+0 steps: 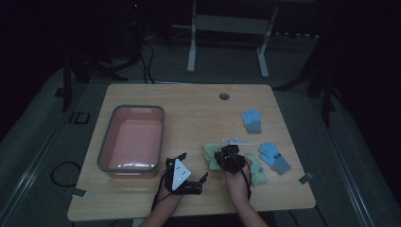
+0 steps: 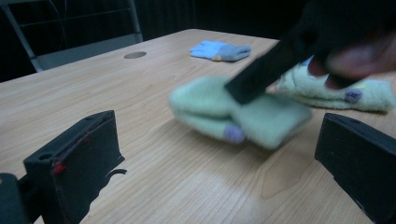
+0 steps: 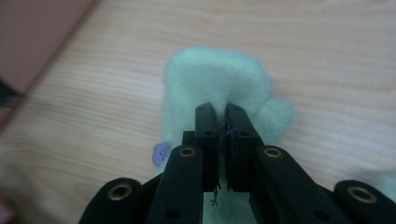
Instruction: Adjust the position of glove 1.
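The right hand-held gripper is clamped on a pale green glove, its jaws pinched almost together with a fold of the fabric caught between them. The left hand-held gripper rests near the front edge of the counter, its jaws spread wide with nothing between them; in its own view the same glove lies on the wood just beyond those jaws.

Going from largest to smallest: the wooden counter carries a pink tub with a grey rim at the left, standing empty. To the right of the held glove lies a second green glove, partly behind the right hand. Two blue gloves lie further right, one toward the far side and one nearer.

The held glove looks soft, fuzzy and light, and it will likely droop and fold when lifted. A pinch through a bunched fold near its middle, as here, seems safest; a thin edge could slip out.
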A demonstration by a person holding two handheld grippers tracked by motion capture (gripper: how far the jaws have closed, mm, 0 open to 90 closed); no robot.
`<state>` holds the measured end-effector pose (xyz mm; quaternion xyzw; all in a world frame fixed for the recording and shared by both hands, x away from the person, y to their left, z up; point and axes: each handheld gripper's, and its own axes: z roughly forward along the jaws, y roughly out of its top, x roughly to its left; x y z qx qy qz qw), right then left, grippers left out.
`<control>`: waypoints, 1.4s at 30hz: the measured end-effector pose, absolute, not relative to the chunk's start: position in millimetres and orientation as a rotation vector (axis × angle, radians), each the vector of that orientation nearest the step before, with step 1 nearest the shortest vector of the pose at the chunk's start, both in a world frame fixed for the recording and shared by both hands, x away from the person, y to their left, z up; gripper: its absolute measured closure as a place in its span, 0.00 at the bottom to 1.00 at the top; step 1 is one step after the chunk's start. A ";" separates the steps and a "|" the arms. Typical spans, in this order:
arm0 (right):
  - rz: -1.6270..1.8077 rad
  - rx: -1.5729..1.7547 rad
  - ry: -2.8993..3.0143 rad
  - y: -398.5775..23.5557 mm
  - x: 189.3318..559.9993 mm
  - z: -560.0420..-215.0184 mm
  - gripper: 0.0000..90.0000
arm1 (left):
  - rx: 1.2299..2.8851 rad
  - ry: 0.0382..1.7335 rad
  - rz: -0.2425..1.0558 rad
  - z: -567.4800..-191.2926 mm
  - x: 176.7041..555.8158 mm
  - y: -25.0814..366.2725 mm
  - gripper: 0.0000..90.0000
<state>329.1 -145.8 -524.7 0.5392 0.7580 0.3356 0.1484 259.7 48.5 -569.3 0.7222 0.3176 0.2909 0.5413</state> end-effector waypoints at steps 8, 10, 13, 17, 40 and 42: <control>0.954 1.598 2.158 -141.1 334.8 -548.3 0.87 | 1.727 0.745 0.696 -569.2 259.6 47.6 0.00; 0.963 1.607 2.163 -141.2 335.9 -547.7 0.82 | 1.727 0.744 0.698 -569.3 259.5 47.4 0.00; 0.963 1.578 2.187 -141.8 336.3 -543.4 0.75 | 1.727 0.745 0.696 -569.2 259.6 47.5 0.00; 0.946 1.492 2.228 -149.1 339.7 -530.6 0.70 | 1.728 0.747 0.691 -569.2 260.1 47.8 0.00; 0.919 1.180 2.385 -251.6 332.8 -482.7 0.67 | 1.730 0.747 0.689 -569.2 260.1 47.6 0.00; 0.906 1.174 2.400 -259.3 328.1 -488.1 0.66 | 1.730 0.746 0.691 -569.1 260.0 47.6 0.00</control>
